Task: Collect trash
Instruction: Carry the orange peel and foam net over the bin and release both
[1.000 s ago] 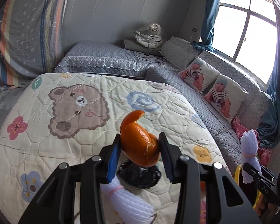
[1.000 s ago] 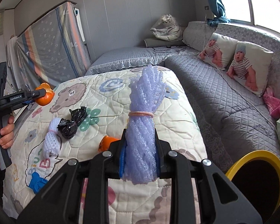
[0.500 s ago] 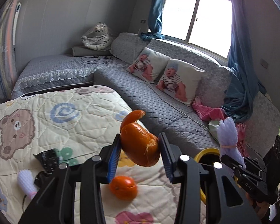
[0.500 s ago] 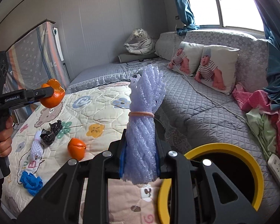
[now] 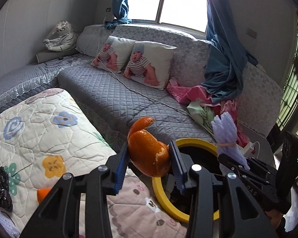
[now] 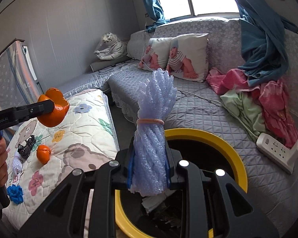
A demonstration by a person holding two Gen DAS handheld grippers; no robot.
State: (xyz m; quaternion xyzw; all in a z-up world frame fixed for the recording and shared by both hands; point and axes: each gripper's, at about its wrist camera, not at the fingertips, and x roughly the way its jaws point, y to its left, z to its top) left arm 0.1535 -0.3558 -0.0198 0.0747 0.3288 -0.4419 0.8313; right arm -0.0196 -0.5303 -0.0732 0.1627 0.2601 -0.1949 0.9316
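My left gripper (image 5: pixel 149 168) is shut on an orange peel (image 5: pixel 148 152) and holds it at the near rim of the yellow-rimmed trash bin (image 5: pixel 196 141). The peel also shows in the right wrist view (image 6: pixel 54 109). My right gripper (image 6: pixel 149 166) is shut on a pale purple foam net bundle (image 6: pixel 154 123) tied with a rubber band, held above the bin (image 6: pixel 224 140). The bundle also shows in the left wrist view (image 5: pixel 225 136). Paper scraps lie inside the bin.
On the cartoon quilt (image 6: pixel 85 127) lie another orange peel (image 6: pixel 43 153), black crumpled bags (image 6: pixel 25 147), a blue scrap (image 6: pixel 14 193) and a white foam net (image 6: pixel 15 163). A grey sofa (image 5: pixel 113 97) with baby-print pillows, pink clothes (image 6: pixel 268 97) and a power strip (image 6: pixel 278 152) surround the bin.
Both grippers have swung right from over the quilt to the yellow bin, each still holding its item. The bin has come into full view below them.
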